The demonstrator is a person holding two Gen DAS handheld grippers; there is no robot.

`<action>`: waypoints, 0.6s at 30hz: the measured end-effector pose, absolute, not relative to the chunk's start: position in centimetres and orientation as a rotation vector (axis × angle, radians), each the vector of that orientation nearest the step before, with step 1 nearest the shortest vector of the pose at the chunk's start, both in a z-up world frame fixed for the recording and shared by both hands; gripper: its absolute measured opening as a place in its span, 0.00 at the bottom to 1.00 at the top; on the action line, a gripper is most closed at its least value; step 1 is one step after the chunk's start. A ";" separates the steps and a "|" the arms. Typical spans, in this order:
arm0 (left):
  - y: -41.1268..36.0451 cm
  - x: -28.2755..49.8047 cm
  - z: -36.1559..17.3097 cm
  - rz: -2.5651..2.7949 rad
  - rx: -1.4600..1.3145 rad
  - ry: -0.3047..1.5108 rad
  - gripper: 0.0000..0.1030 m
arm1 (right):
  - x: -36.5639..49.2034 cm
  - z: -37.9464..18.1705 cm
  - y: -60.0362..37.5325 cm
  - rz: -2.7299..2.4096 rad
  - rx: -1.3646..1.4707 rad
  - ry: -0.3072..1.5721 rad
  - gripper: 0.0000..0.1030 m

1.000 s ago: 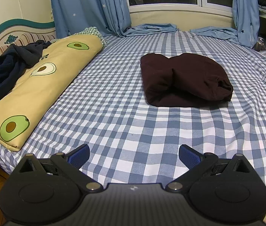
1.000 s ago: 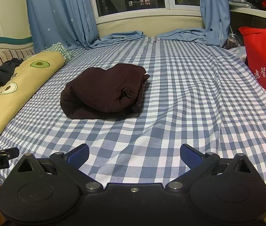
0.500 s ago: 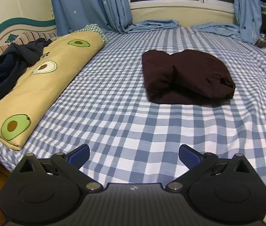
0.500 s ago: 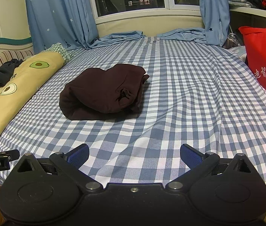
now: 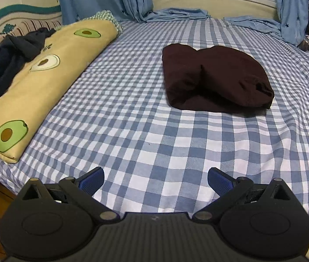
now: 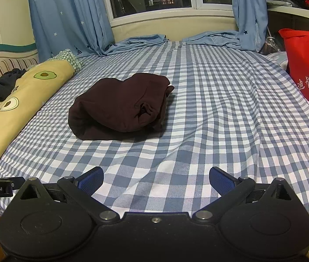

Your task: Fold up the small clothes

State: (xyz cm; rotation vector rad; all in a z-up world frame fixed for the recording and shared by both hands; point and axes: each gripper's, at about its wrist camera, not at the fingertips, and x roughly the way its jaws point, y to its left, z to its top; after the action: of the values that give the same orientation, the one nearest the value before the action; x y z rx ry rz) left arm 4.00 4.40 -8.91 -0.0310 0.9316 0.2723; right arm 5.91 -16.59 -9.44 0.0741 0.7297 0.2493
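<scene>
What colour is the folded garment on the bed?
Dark maroon, plain. The garment shows best in the right wrist view.

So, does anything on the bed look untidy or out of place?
Yes. The dark maroon garment is a lumpy bundle, not flat. A navy garment lies crumpled on the avocado-print quilt.

A bed (image 5: 145, 144) (image 6: 220, 113) covered in a blue-and-white checked sheet is seen. Near its middle a folded dark maroon garment (image 5: 215, 80) (image 6: 121, 104) is laid. Along the left edge a yellow avocado-print quilt (image 5: 45, 83) (image 6: 18, 102) is rolled (a dark navy garment (image 5: 3, 63) is heaped upon it). Blue curtain hems (image 6: 215, 38) are draped on the far edge.
</scene>
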 end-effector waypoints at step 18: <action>4.9 8.7 -10.0 0.253 -0.016 0.982 0.99 | 10.3 -9.7 -15.7 0.222 0.085 0.761 0.99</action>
State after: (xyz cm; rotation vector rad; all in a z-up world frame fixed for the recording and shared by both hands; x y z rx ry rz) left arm 8.65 4.90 -10.01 -0.0157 0.9823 0.2531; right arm 10.33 -15.70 -9.70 0.0848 0.7613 0.2224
